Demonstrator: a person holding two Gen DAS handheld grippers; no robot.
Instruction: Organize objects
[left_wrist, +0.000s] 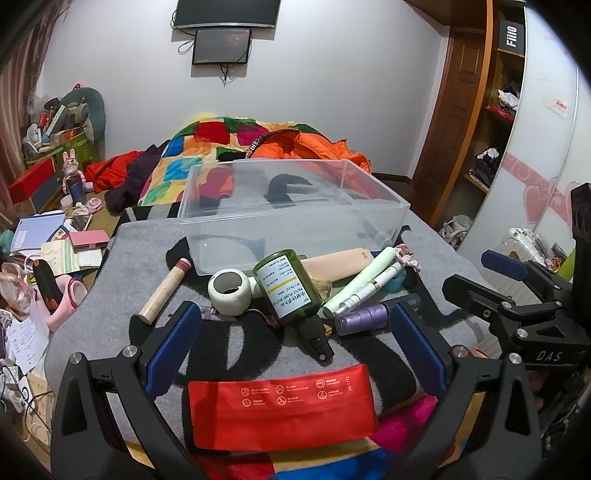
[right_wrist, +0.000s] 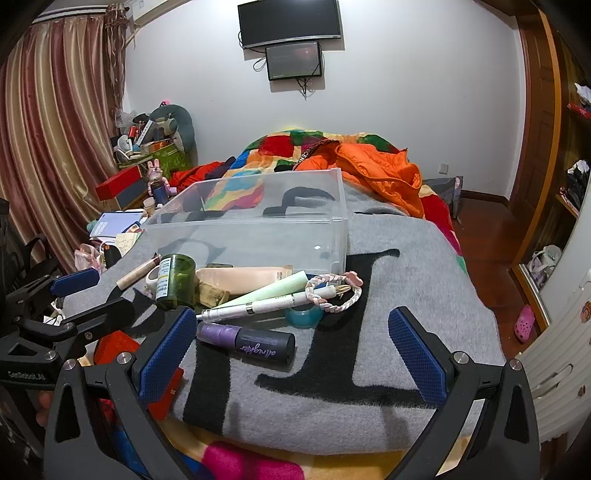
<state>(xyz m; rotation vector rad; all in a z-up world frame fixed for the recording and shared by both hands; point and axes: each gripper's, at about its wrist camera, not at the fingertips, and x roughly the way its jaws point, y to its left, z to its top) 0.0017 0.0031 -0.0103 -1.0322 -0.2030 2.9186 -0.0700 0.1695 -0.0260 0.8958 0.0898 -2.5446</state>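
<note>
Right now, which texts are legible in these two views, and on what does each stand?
"Fiilo": black sign on the wardrobe shelf.
"PETIT PUMP BOTTLE": green bottle label; the rest is too small.
"DAS": right gripper body.
"allnighter": purple spray bottle.
Red pouch: icons, captions unreadable.

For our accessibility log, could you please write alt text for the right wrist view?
The open right gripper hovers over a grey blanket, nearest a purple spray bottle. Behind it lie tubes, a green pump bottle and a braided bracelet before an empty clear bin.
</note>
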